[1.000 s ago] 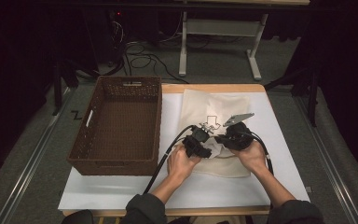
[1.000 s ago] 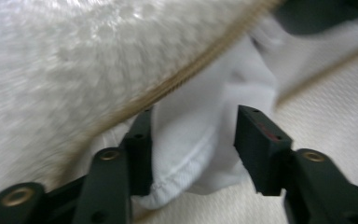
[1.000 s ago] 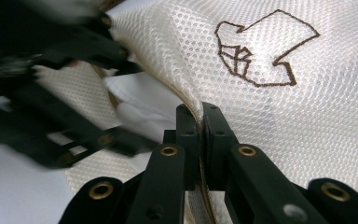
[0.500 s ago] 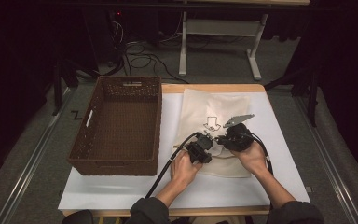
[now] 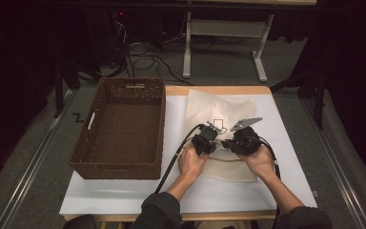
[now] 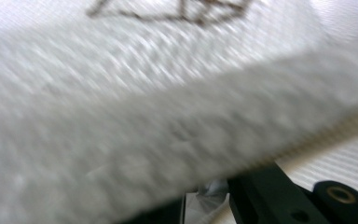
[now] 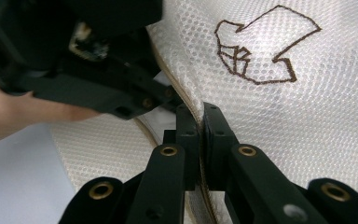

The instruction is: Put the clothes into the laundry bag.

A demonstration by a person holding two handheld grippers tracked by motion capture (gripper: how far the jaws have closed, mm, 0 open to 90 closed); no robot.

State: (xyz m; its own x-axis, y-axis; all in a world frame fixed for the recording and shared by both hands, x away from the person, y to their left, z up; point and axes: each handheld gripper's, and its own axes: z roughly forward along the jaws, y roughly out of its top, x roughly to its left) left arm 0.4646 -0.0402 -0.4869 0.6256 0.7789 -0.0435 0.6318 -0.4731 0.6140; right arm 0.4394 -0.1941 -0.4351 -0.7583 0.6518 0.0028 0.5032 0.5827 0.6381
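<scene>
Both grippers, left and right, meet over the mesh bag from above, basket empty to their left; left gripper view: jaws just closed on a blurred fold; right gripper view: jaws clamp the hem, so folding or lifting remains.

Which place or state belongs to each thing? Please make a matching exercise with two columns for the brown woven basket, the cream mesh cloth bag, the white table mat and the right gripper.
Things:
1. brown woven basket
2. cream mesh cloth bag
3. white table mat
4. right gripper

Places or states:
A. lies flat under everything else
B. shut on a raised edge of mesh
C. stands empty at the left side
D. carries a brown outline drawing

Pairs: 1-C, 2-D, 3-A, 4-B
</scene>
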